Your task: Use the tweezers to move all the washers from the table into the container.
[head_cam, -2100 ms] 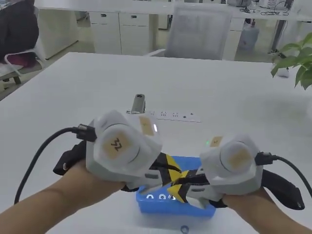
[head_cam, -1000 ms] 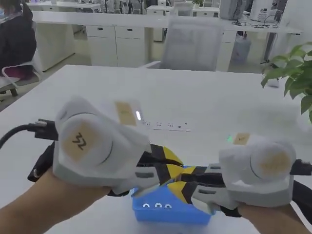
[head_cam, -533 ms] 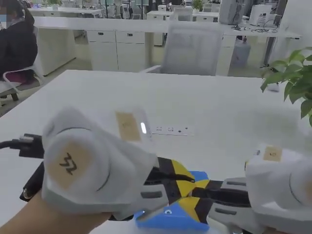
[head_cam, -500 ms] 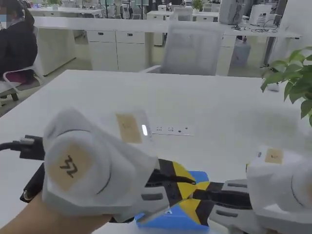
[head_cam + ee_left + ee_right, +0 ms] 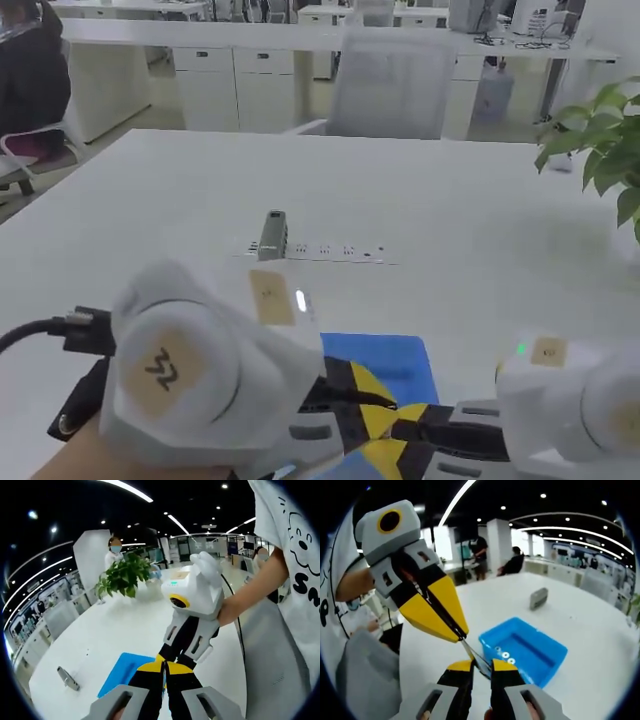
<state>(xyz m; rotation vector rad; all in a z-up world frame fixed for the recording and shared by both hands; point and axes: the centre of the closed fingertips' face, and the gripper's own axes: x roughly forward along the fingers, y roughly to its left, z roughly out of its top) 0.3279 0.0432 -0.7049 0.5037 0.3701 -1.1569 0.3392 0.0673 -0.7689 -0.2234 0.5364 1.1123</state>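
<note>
In the right gripper view, thin metal tweezers (image 5: 479,661) run between my right gripper (image 5: 483,668) and the left gripper (image 5: 461,636), which comes in from the upper left. Both pairs of yellow-tipped jaws stand closed on the tweezers. Beyond them sits the blue container (image 5: 547,667) with three washers (image 5: 504,654) inside. In the head view my left gripper (image 5: 375,405) and right gripper (image 5: 400,440) meet tip to tip over the container's (image 5: 390,355) near end. In the left gripper view my left gripper (image 5: 165,672) touches the right gripper (image 5: 167,656) above the container (image 5: 125,669).
A white power strip (image 5: 330,250) with a small grey block (image 5: 272,235) lies across the middle of the white table (image 5: 450,210). A potted plant (image 5: 600,140) stands at the table's right edge. An office chair (image 5: 390,85) stands behind the table's far edge. People stand farther back.
The head view has tipped, so the grey block and more of the container's far end show. The grippers stay tip to tip, lower in the picture. The washers are now hidden there.
</note>
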